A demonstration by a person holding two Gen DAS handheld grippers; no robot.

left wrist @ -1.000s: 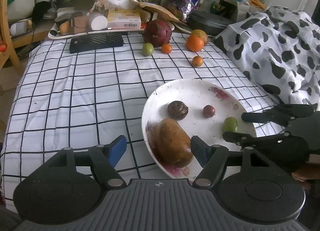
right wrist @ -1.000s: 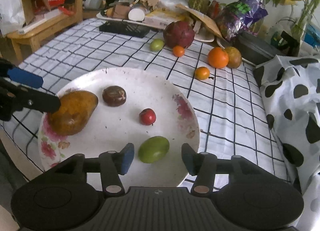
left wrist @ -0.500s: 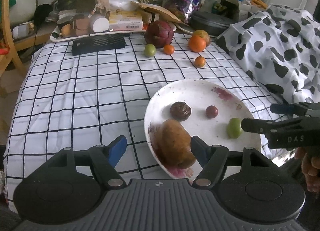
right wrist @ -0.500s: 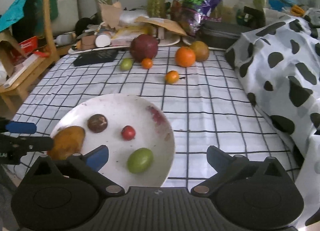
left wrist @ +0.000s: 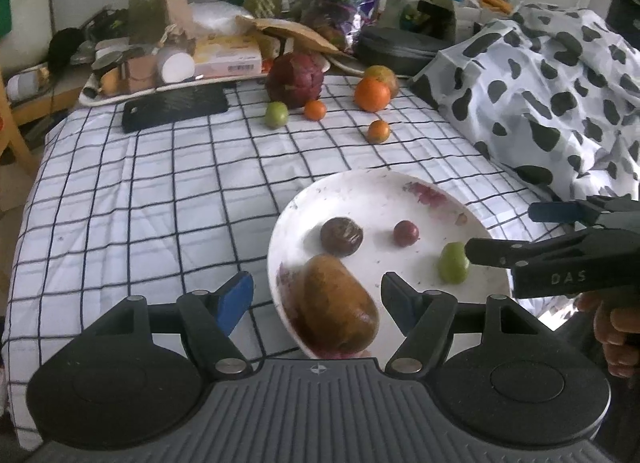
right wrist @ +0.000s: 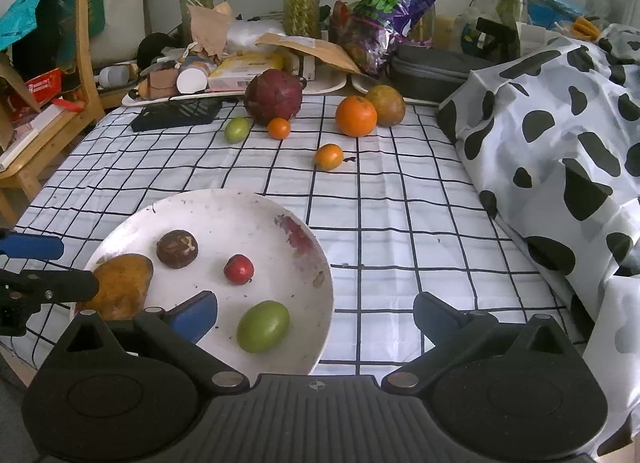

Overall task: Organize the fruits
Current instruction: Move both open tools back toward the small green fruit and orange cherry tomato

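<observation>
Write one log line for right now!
left claw: open over mango | right claw: open, empty | plate: four fruits

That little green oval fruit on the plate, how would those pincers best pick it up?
Probably across its narrow middle. The green fruit lies on its side on the plate, its long axis slanting, so the fingers should straddle the short width, coming down from above. The right gripper is nearest, open and empty. The red fruit sits apart, leaving room for both fingers.

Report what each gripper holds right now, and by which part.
Nothing is held. The right gripper stands open over the white plate's edge; the left gripper is open around the brown oblong fruit, pads clear.
</observation>
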